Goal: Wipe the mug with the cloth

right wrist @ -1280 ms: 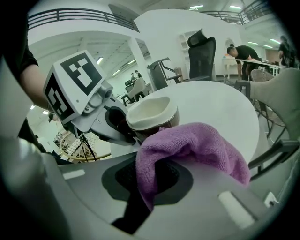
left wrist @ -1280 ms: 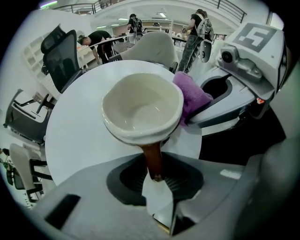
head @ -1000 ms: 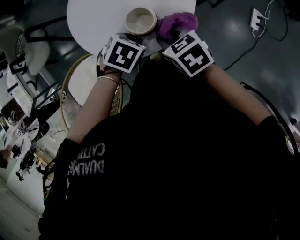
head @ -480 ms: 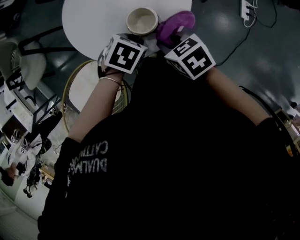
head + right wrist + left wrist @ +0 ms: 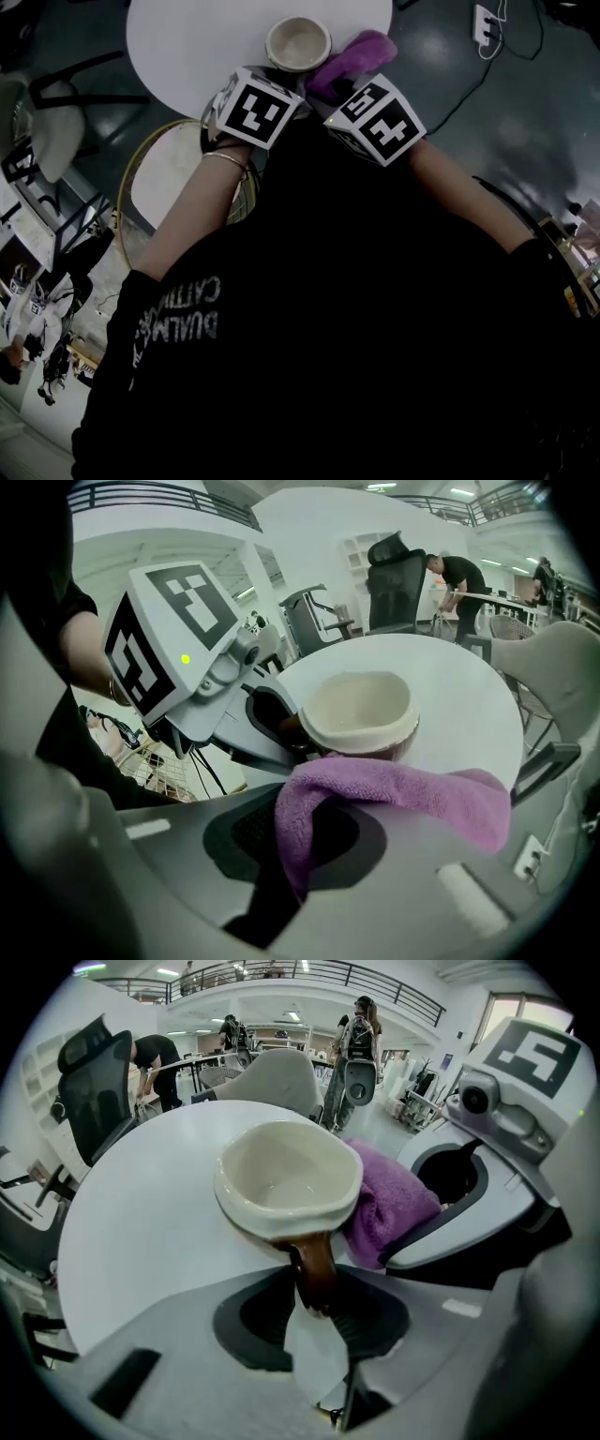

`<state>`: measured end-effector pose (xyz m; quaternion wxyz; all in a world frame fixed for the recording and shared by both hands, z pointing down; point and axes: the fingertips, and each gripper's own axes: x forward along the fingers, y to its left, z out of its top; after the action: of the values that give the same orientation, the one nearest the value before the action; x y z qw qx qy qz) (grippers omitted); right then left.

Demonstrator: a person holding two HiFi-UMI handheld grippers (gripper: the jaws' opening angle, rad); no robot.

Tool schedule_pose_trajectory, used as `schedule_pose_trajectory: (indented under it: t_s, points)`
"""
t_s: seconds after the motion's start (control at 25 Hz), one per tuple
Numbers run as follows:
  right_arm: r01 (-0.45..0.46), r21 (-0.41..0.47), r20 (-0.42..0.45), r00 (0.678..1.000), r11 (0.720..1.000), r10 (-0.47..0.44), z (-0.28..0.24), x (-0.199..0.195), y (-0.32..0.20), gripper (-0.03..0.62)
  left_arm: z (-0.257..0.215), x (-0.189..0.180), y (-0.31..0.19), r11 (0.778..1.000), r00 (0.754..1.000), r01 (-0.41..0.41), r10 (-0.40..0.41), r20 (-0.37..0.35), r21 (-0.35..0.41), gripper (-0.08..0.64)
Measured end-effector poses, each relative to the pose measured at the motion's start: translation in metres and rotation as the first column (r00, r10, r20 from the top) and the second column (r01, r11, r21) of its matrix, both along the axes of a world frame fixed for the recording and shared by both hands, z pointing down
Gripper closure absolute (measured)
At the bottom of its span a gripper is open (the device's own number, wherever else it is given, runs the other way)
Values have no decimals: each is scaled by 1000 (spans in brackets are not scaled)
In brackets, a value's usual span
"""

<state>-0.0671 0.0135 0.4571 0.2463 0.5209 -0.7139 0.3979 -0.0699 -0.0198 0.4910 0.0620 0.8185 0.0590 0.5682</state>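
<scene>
My left tongs (image 5: 317, 1290), jaws just eased wider, pinch the handle (image 5: 314, 1262) of the hard, likely slippery mug (image 5: 286, 1176) at the surface's (image 5: 141, 1232) near edge. My right tongs (image 5: 305, 841) pinch the soft, light cloth (image 5: 412, 794) against its right side.

The right claw (image 5: 305, 844) pinches the purple cloth (image 5: 412, 794), draped just before the cream mug (image 5: 356, 710).

white print on the black shirt (image 5: 178, 315) in the head view, seen upside down, in two lines; one begins "dualm", the other reads roughly "cattlm", and the rest is lost in the dark cloth; the left marker cube (image 5: 253, 110) on the left gripper (image 5: 314, 1286) and the right marker cube (image 5: 378, 117) on the right gripper (image 5: 305, 832) carry black-and-white square codes rather than letters
</scene>
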Motion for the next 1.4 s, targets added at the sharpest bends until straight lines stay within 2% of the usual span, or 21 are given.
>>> schedule_pose_trajectory:
  t_s: [0.12,0.28,0.48,0.84,1.12,1.4]
  points:
    - [14,4,26,1000,1000,-14,-1,-8,-4,541,0,2,1,1000,1000,-12,12,-15,-1,472]
    - [34,3,60,998,999,-34,-4,-20,-7,541,-3,10,2,998,995,-61,61,-78,3,471]
    - [30,-16,92,995,999,-29,-6,-27,-11,541,-3,1,-2,995,993,-95,95,-65,3,469]
    - [46,-39,39,998,998,-45,-2,-28,-11,541,0,-3,-4,993,991,-118,118,-63,13,466]
    - [136,-37,37,990,990,-134,1,-8,1,541,-1,15,5,994,992,-110,112,-65,26,468]
    - [224,-24,107,970,974,-220,-8,11,8,541,-8,18,-1,997,993,-65,69,-91,49,476]
